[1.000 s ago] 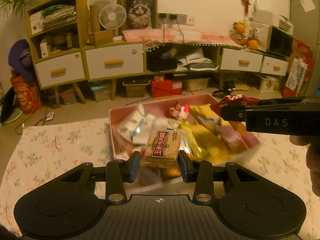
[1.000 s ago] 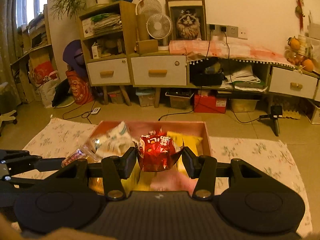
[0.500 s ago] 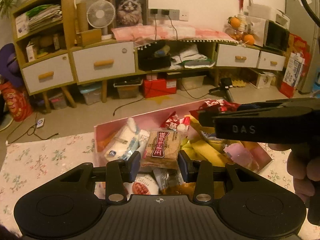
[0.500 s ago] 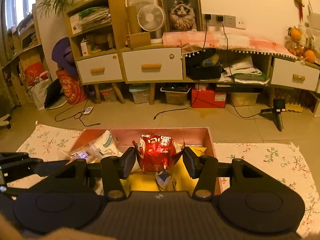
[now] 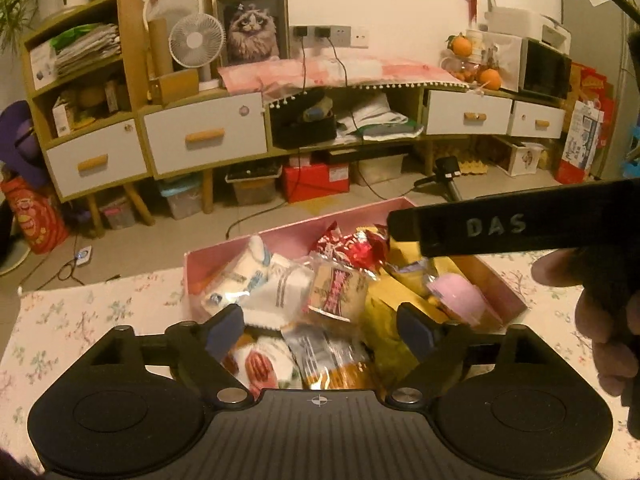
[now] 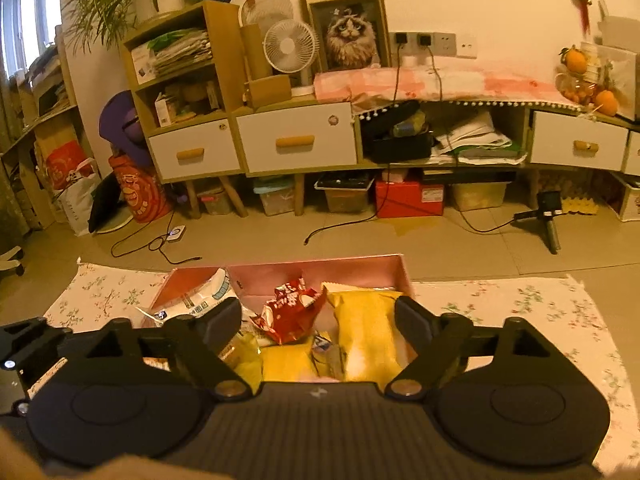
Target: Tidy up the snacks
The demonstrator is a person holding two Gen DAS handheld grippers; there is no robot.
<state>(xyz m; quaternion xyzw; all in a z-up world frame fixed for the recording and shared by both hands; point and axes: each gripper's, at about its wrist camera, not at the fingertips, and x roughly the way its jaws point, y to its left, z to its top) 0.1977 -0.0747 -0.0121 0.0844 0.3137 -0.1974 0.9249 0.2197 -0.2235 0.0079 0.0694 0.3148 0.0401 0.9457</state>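
Note:
A pink box on a floral cloth holds several snack packets. My left gripper hangs over it, jaws opening; the brown biscuit packet lies loose between them on the pile, pads apart from it. My right gripper is also opening; the red foil packet rests in the box, free of the pads, beside a yellow bag. White packets lie at the box's left. In the left wrist view the right gripper's black body crosses above the box, a hand holding it.
The floral cloth spreads on both sides of the box. Beyond the table edge is tiled floor with cables, a small tripod, and low cabinets with drawers.
Both grippers opened wide. The brown biscuit packet dropped from the left jaws onto the pile, and the red foil packet fell from the right jaws into the box.

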